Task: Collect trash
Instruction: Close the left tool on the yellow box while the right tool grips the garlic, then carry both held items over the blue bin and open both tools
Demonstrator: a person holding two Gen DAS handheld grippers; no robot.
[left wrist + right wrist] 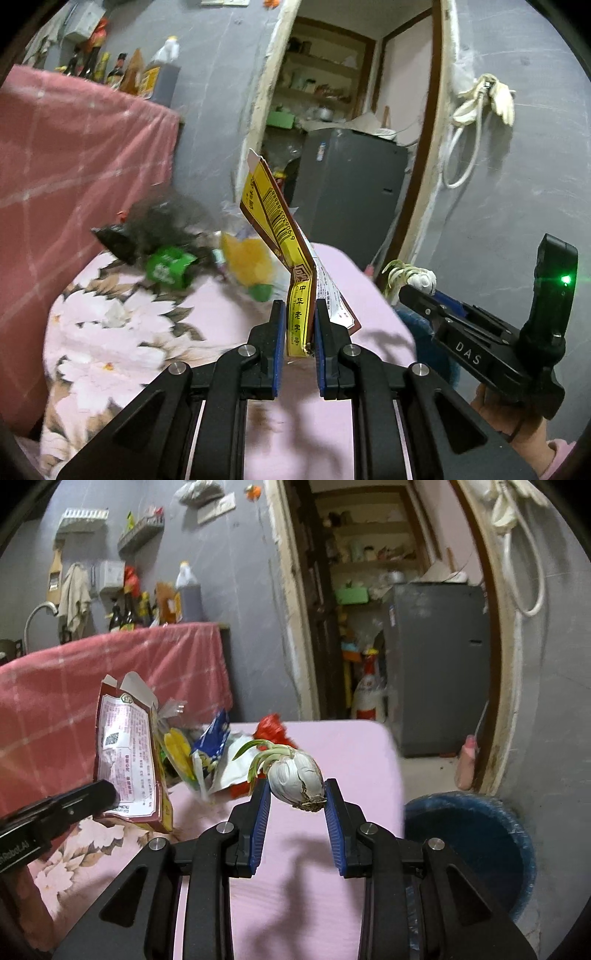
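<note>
You have one flattened yellow-and-maroon cardboard carton (pixel 291 258) clamped between your left gripper (pixel 300 314) fingers, one sprouted white garlic bulb (pixel 295 775) pinched by your right gripper (pixel 297 794), several crumpled wrappers (pixel 210 753) beyond, one blue bin (pixel 476 845) right.

This is a lived-in home kitchen with rough grey plastered walls. Sauce and oil bottles (pixel 147 605) crowd a ledge above a pink checked cloth (pixel 110 672), beside a curved tap (pixel 38 618) and a wall rack (pixel 140 531). A doorway opens onto pantry shelves (pixel 369 554) and a grey fridge (pixel 436 664); a blue bin (pixel 476 845) stands beside the floral-covered surface (pixel 314 849).
</note>
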